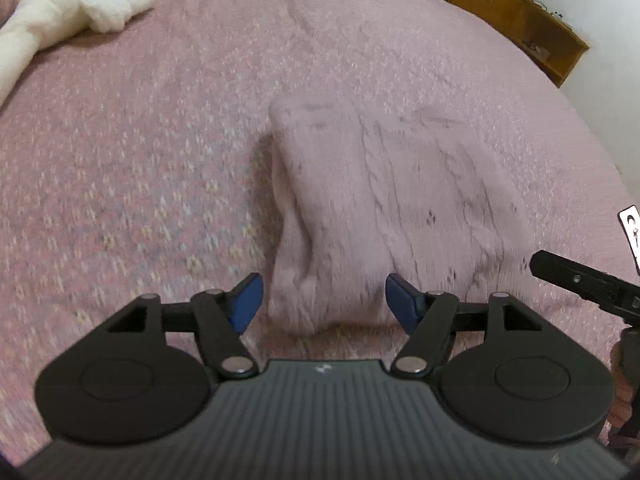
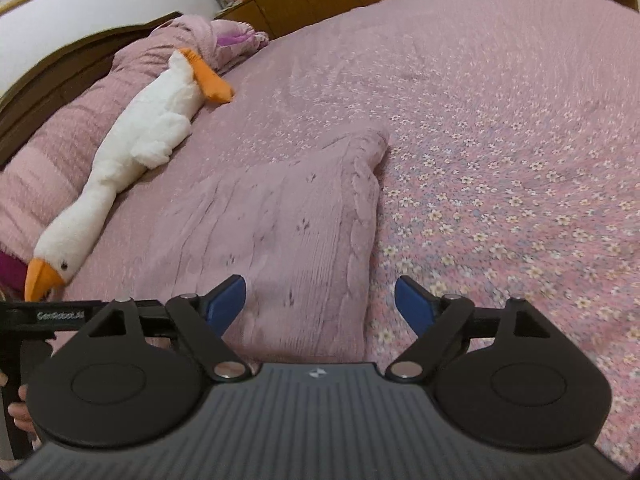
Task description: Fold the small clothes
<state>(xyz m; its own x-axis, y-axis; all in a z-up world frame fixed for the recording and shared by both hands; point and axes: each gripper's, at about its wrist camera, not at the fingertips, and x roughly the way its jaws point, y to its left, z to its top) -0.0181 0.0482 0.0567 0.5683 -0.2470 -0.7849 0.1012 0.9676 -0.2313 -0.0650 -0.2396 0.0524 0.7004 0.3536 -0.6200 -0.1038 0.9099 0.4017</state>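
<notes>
A small pale pink cable-knit sweater (image 1: 376,208) lies folded on the pink flowered bedspread (image 1: 140,160). My left gripper (image 1: 324,304) hovers over its near edge, open, its blue pads (image 1: 246,304) apart and touching nothing. In the right wrist view the same sweater (image 2: 280,232) lies ahead on the bedspread (image 2: 500,160). My right gripper (image 2: 320,304) stands open over the sweater's near right edge, nothing pressed between its blue pads (image 2: 226,300). The other gripper's black body (image 1: 588,284) shows at the right edge of the left view.
A white plush goose (image 2: 132,152) with an orange beak lies along the pillows (image 2: 60,140) at the left. Wooden cabinets (image 1: 500,4) stand behind the bed. A hand (image 2: 18,408) shows at the lower left edge of the right view.
</notes>
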